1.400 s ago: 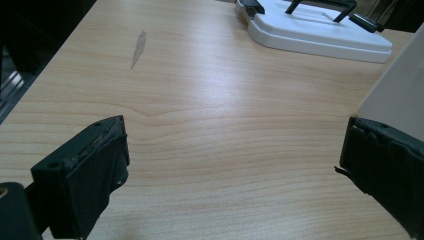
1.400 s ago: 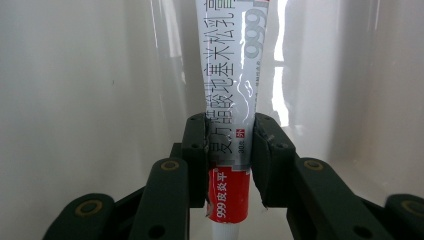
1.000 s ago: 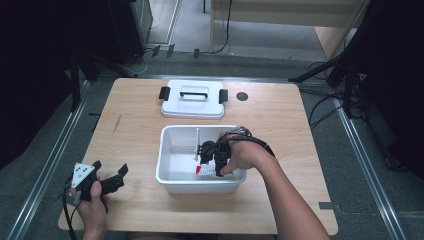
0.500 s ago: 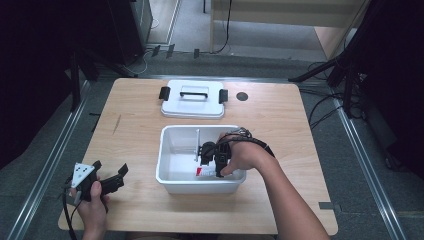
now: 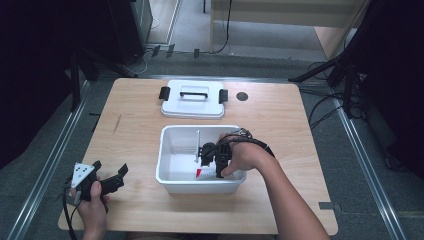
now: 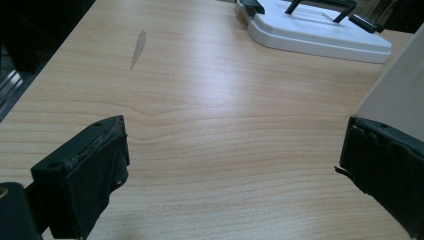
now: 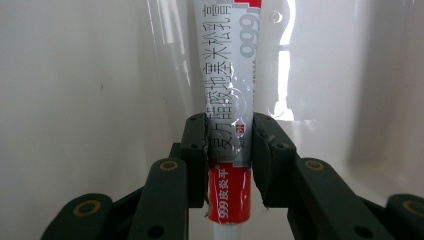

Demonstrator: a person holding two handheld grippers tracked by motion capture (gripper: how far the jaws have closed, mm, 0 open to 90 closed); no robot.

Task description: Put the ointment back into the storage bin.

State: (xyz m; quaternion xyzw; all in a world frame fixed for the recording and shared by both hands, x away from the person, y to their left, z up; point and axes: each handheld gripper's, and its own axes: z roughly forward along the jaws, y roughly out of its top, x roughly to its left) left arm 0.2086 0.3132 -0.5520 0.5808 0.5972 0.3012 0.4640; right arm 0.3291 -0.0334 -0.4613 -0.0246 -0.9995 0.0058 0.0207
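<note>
my right gripper (image 5: 210,159) is down in the white bin (image 5: 172,175), jaws clamped on a silver and red tube (image 7: 230,125) near its 5 o'clock corner. my left gripper (image 5: 107,175) rests spread wide and empty on the table (image 5: 135,120) at 7 o'clock, lid (image 5: 192,100) at 12.

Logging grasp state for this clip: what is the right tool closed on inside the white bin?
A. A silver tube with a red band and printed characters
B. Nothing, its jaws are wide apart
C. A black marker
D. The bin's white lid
A: in the right gripper view the right tool has both jaws pressed against a silver and red tube, down inside the white bin.
</note>
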